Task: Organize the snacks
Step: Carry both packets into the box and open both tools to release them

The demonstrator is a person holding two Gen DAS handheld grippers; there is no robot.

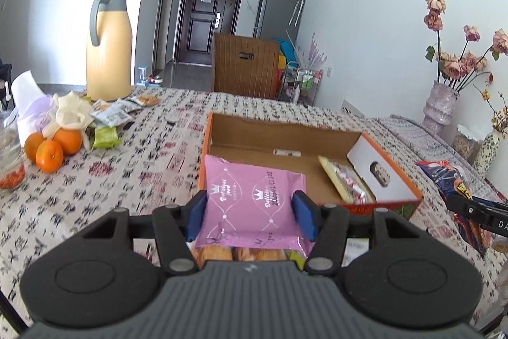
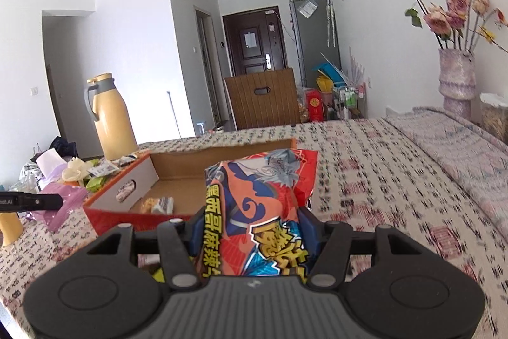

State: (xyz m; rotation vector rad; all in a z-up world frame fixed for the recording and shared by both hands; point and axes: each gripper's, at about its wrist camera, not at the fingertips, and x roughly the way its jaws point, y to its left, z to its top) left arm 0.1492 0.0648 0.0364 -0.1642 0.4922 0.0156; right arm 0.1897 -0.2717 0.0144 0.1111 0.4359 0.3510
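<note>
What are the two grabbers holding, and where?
Left gripper: pink snack packet, by its side edges. Right gripper: red-orange snack bag, by its sides.

Each claw [image 1: 250,213] [image 2: 250,226] has blue pads on black linkage arms with silver pivot screws and a ribbed grey housing.

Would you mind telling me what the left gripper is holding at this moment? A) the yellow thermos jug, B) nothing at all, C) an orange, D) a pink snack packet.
D: in the left wrist view the left gripper has its blue pads pressed on either side of a pink snack packet, in front of the open cardboard box.
</note>
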